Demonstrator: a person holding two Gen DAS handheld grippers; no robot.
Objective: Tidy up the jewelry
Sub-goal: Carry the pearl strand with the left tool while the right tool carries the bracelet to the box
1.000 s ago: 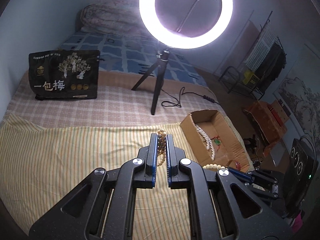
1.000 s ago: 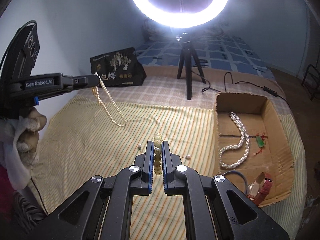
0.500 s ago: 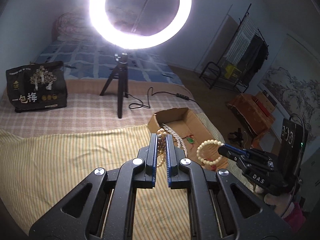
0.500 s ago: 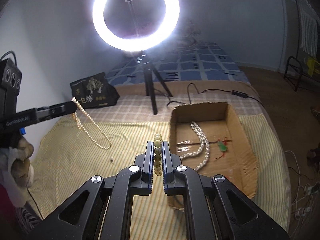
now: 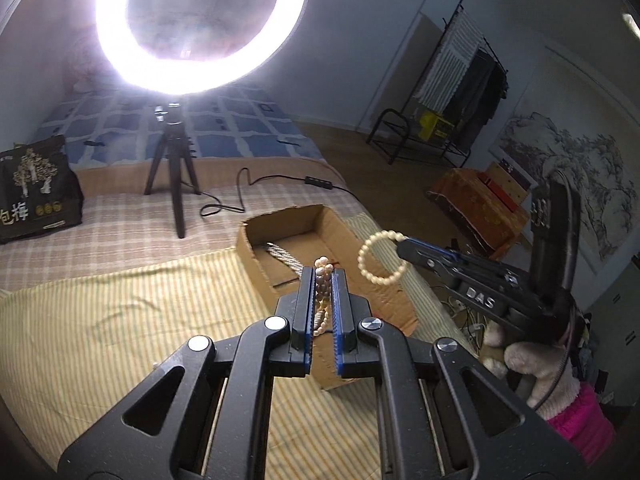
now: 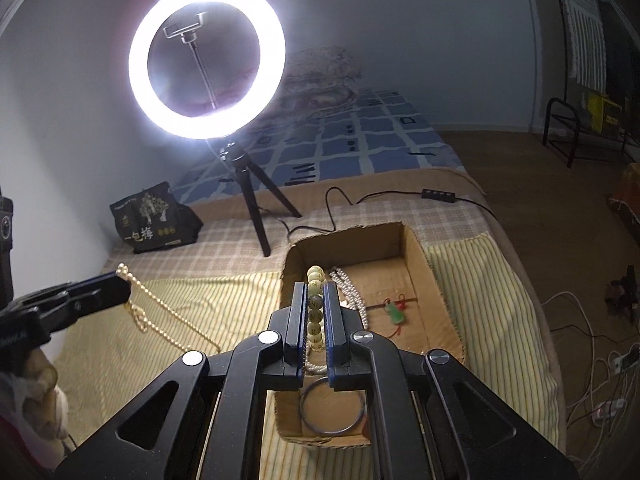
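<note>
A glowing white circular ring lamp on a black tripod [image 5: 200, 28] is the main light source, blooming into glare at the upper left of both frames and washing out the pale blue wall [image 6: 400, 40] around it. Elsewhere the room is dim, the black gripper bodies at the bottom lie in shadow, and fisheye curvature bends the edges into dark corners.

Left gripper [image 5: 323, 280] and right gripper [image 6: 316, 292] both clamped, angled downward; gloved, seemingly, the hand [image 5: 532, 364] behind.

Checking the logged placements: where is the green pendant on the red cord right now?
In the right wrist view, the green pendant lies on the floor of the cardboard box, right of the white pearl strand and just right of the right gripper.
</note>
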